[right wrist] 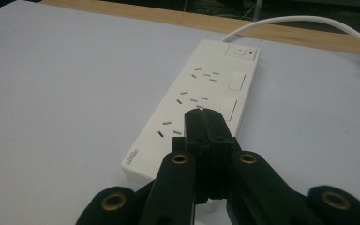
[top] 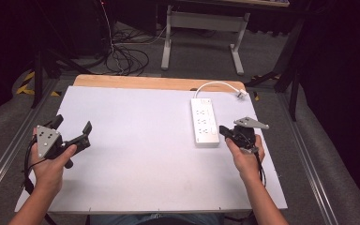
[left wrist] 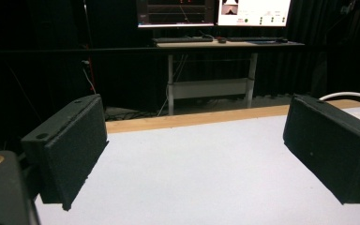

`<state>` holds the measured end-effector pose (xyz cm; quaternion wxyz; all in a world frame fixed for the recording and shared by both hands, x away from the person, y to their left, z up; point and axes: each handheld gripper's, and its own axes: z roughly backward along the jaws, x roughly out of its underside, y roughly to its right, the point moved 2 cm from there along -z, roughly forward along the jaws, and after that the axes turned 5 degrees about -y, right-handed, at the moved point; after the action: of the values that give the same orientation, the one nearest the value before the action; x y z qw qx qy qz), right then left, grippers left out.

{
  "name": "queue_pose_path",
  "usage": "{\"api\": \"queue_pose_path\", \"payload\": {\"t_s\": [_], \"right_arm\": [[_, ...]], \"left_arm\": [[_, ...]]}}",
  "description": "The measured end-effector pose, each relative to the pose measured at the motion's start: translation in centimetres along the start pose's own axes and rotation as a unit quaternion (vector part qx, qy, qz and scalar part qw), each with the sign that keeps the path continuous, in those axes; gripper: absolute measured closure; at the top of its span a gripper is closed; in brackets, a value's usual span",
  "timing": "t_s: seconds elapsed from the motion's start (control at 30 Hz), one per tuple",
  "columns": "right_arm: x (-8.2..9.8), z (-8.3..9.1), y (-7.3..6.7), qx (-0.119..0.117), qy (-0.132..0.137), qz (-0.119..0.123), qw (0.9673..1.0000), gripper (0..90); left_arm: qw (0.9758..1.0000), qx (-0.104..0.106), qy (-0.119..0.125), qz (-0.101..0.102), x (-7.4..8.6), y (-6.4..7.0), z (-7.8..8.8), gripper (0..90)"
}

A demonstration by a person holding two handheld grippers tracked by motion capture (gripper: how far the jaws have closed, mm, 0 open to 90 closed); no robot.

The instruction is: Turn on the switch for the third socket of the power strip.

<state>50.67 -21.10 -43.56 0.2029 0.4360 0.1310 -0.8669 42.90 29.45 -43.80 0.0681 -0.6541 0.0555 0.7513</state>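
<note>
A white power strip (top: 203, 121) lies lengthwise on the right half of the white table top, its white cable (top: 218, 85) curving off to a plug at the back right. In the right gripper view the power strip (right wrist: 201, 101) shows several socket rows and a switch with a red light at its far end. My right gripper (top: 223, 131) is shut with nothing between its jaws, its tips just over the strip's near right end (right wrist: 205, 116). My left gripper (top: 74, 125) hovers at the table's left side, jaws wide open and empty (left wrist: 194, 154).
The white board (top: 136, 140) rests on a wooden table whose edge (top: 154, 82) shows at the back. Beyond it stand a desk frame (top: 201, 33) and loose floor cables (top: 122, 56). In the left gripper view, monitors (left wrist: 213, 11) sit on that far desk.
</note>
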Motion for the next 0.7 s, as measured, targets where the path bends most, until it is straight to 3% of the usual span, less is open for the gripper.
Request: {"api": "queue_pose_path", "payload": {"t_s": [0.4, 0.7], "right_arm": [[-0.9, -1.3, -0.2, 0.009, -0.016, 0.0, 0.9998, 90.0], [-1.0, -1.8, 0.3, 0.016, -0.025, -0.005, 0.9995, 90.0]], "left_arm": [[1.0, 0.002, 0.0, 0.0, 0.0, 0.1, 0.0, 7.0], [1.0, 0.002, -0.001, -0.002, 0.0, 0.1, 0.0, 7.0]]}}
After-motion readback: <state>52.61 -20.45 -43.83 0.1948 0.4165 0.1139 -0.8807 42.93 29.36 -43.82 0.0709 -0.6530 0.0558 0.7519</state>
